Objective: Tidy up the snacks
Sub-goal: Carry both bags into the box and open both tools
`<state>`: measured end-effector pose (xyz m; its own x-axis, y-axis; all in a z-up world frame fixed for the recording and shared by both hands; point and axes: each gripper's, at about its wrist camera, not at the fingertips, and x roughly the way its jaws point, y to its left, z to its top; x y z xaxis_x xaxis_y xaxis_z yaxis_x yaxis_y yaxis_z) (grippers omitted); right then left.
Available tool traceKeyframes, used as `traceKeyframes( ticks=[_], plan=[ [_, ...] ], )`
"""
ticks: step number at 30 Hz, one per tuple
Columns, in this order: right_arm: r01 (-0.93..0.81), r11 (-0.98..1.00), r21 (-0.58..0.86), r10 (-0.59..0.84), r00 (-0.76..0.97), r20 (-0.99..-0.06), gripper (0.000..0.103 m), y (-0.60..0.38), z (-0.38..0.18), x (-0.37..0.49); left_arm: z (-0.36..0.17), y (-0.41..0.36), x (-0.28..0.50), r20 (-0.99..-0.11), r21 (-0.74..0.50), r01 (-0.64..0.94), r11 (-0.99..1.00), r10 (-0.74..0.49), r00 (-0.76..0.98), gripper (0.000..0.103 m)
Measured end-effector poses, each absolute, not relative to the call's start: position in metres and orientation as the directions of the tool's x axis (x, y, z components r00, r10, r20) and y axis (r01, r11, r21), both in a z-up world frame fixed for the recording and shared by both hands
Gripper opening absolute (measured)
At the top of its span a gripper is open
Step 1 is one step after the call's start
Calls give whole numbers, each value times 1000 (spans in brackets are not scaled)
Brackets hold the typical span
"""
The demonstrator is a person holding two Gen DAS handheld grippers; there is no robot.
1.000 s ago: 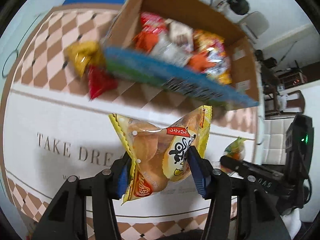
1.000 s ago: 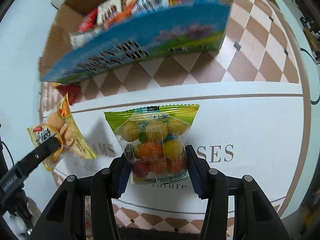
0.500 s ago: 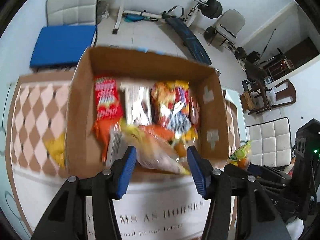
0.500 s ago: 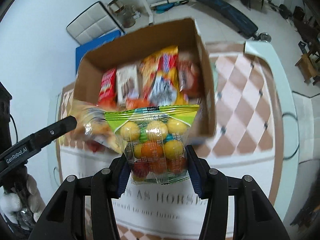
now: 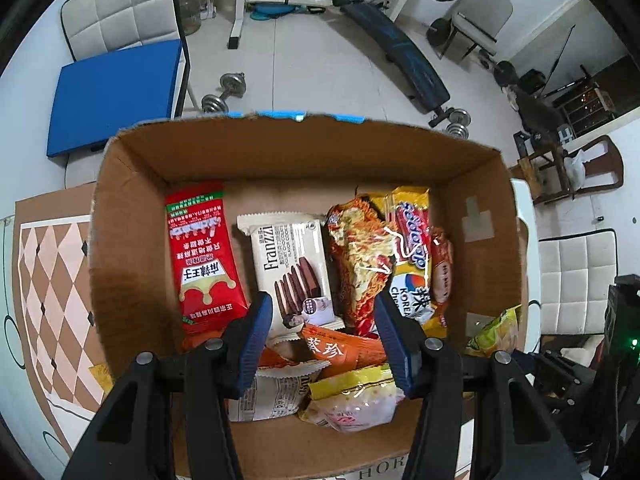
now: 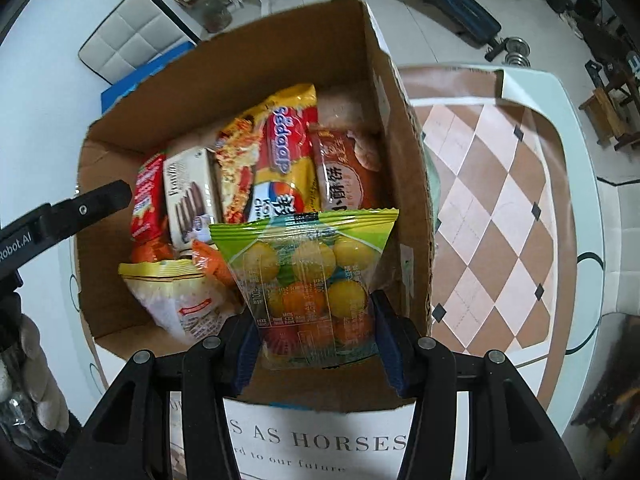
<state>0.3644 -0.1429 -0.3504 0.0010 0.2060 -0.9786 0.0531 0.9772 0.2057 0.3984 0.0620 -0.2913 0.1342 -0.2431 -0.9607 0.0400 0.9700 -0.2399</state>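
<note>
the cardboard box [image 5: 132, 184] on the bench [image 6: 500, 208] already holds most of the snacks: a red packet [image 5: 202, 252], a chocolate wafer pack [image 5: 290, 264] and noodle bags [image 5: 362, 256]. the left claw [image 5: 324, 336] hangs over the box with its pads apart and nothing between them; its yellow biscuit bag [image 5: 352, 400] lies inside by the near wall. the right claw [image 6: 314, 344] is clamped on the fruit candy bag [image 6: 308, 280] above the box's right corner, not yet dropped. a second ago both claws held their bags over the bench, short of the box; the left bag has since left its claw.
</note>
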Motion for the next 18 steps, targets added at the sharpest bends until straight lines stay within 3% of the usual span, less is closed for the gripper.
traceKeyframes(
  ticks=[6,7,8,10,13,14,18],
  plan=[
    [77,978,195,200,-72,-977,60,-145,-368,367,-300,62,388,-968,-222,-1,975,-221,118,51],
    [78,977,199,205,-71,-976,64,-145,-368,367,-301,61,387,-969,-223,2,975,-222,112,59],
    [78,974,212,217,-70,-974,69,-145,-369,367,-303,59,385,-972,-213,14,977,-213,101,76],
    [69,975,211,216,-73,-974,77,-141,-367,367,-307,57,380,-974,-204,25,979,-205,93,87],
    [38,980,196,198,-64,-978,90,-131,-361,366,-310,57,374,-975,-201,27,979,-203,88,89],
    [24,984,178,179,-57,-982,91,-128,-358,366,-312,57,370,-977,-196,27,980,-197,81,94],
    [4,991,134,134,-18,-991,95,-123,-347,365,-304,60,357,-972,-207,20,978,-208,110,95]
  ],
)
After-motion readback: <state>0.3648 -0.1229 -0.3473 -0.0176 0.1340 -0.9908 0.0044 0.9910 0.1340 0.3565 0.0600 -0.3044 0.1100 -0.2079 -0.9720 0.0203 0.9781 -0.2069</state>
